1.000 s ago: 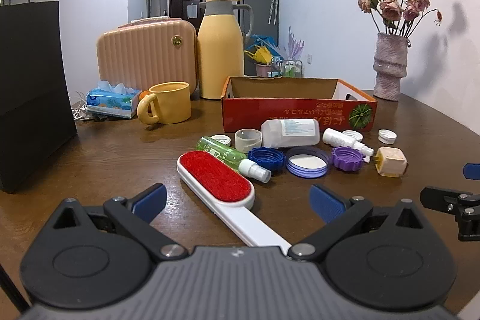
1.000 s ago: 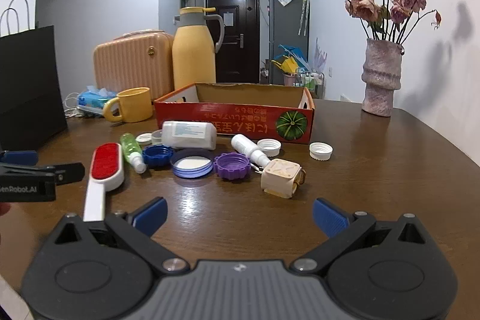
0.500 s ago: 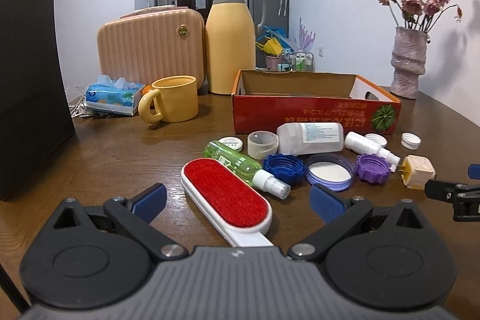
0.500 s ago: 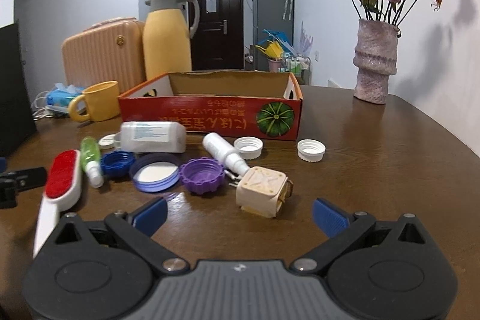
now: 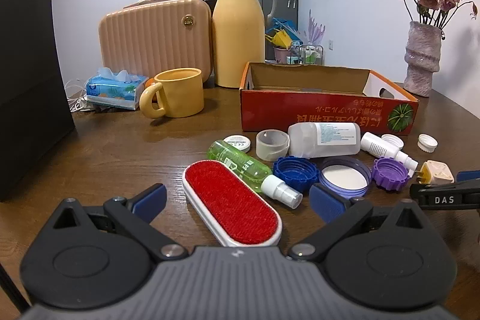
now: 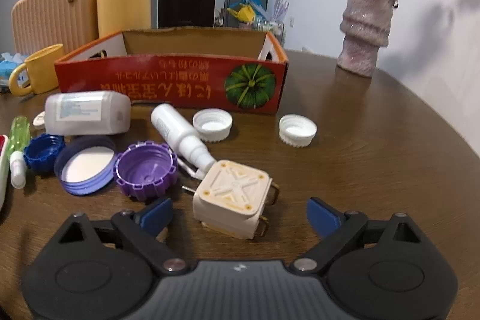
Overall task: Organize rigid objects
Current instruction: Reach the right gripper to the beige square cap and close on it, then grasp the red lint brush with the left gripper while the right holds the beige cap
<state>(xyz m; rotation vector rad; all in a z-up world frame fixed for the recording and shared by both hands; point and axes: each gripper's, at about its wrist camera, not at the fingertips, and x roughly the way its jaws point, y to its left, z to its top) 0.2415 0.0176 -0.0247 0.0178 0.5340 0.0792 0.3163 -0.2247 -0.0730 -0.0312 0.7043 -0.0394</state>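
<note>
My left gripper [image 5: 237,200] is open, its fingers on either side of a red lint brush [image 5: 231,201] lying on the table. My right gripper [image 6: 240,215] is open around a cream plug adapter [image 6: 231,200], not touching it. A red cardboard box [image 5: 327,110] stands open behind the clutter; it also shows in the right wrist view [image 6: 171,77]. In front of it lie a green spray bottle [image 5: 240,167], a clear bottle [image 6: 87,113], a white spray bottle [image 6: 180,134], a blue cap [image 5: 295,171], a purple cap [image 6: 145,170] and a wide blue lid [image 6: 85,165].
Two white caps [image 6: 213,125] [image 6: 297,129] lie before the box. A yellow mug [image 5: 177,93], tissue pack [image 5: 115,87], peach case [image 5: 156,38] and yellow thermos [image 5: 238,32] stand at the back. A black bag [image 5: 27,86] is at left, a flower vase [image 6: 364,29] at right.
Both grippers have moved forward and lower. The lint brush head now lies between my left fingers, and the plug adapter now lies between my right fingers.
</note>
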